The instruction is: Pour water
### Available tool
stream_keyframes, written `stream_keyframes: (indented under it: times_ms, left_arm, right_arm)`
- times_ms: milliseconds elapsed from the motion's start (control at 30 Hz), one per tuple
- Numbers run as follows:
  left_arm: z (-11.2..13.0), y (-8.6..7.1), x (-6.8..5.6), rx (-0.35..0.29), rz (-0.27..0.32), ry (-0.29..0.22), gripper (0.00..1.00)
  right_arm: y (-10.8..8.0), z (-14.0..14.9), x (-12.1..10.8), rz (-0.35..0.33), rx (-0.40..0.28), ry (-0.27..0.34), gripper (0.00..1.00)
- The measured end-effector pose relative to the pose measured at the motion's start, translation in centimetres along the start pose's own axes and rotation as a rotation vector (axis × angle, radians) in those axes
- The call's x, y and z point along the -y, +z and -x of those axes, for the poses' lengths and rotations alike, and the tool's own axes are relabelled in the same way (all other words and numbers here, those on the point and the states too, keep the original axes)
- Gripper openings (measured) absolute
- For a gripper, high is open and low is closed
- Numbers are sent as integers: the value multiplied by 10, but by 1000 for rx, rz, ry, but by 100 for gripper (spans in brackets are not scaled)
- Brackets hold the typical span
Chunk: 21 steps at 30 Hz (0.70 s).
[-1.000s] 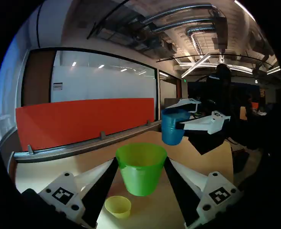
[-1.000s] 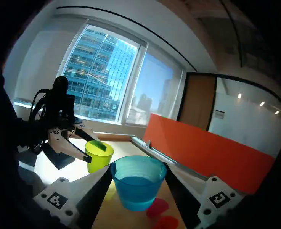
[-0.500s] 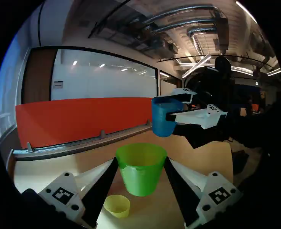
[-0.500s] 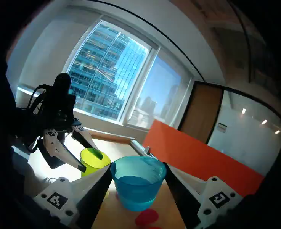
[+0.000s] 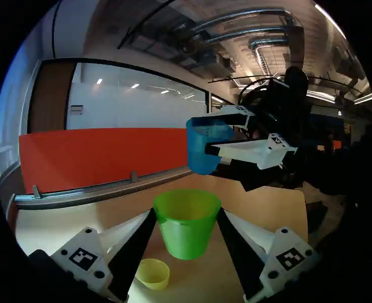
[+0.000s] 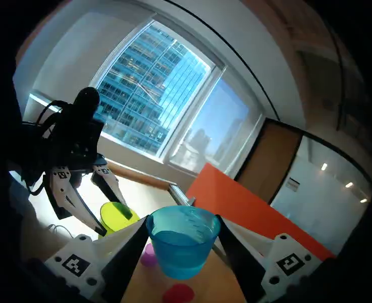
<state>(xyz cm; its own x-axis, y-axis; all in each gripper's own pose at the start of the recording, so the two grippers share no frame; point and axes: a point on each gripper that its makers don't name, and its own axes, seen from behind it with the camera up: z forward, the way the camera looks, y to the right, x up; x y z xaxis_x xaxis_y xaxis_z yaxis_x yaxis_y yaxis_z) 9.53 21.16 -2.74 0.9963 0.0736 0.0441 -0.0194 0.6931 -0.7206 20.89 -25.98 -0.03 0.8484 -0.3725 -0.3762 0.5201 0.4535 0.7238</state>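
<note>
Our left gripper [image 5: 186, 214] pinches the green cup [image 5: 187, 237]. Our right gripper [image 6: 182, 222] clamps the blue cup [image 6: 181, 252] (roughly half full of water), which has risen leftward to just above the green cup's far rim, so we judge tipping comes next.

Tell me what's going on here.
A person is working two handheld grippers. The left gripper is shut on a green cup. The right gripper is shut on a blue cup partly full of water, held higher than the green cup and a little beyond it. No water is pouring yet. A small yellow cup sits on the table near the left gripper.
</note>
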Motion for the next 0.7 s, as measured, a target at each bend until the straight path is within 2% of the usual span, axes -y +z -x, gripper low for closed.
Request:
stream_keyframes:
  times_ms: [300,700]
  left_arm:
    - [0,3,-1,-1,8,15,87]
    - [-4,7,-12,3,26,34,87]
  right_arm:
    - [9,-6,-7,5,6,-102,94]
    - [15,-14,-20,29,7,-206,93]
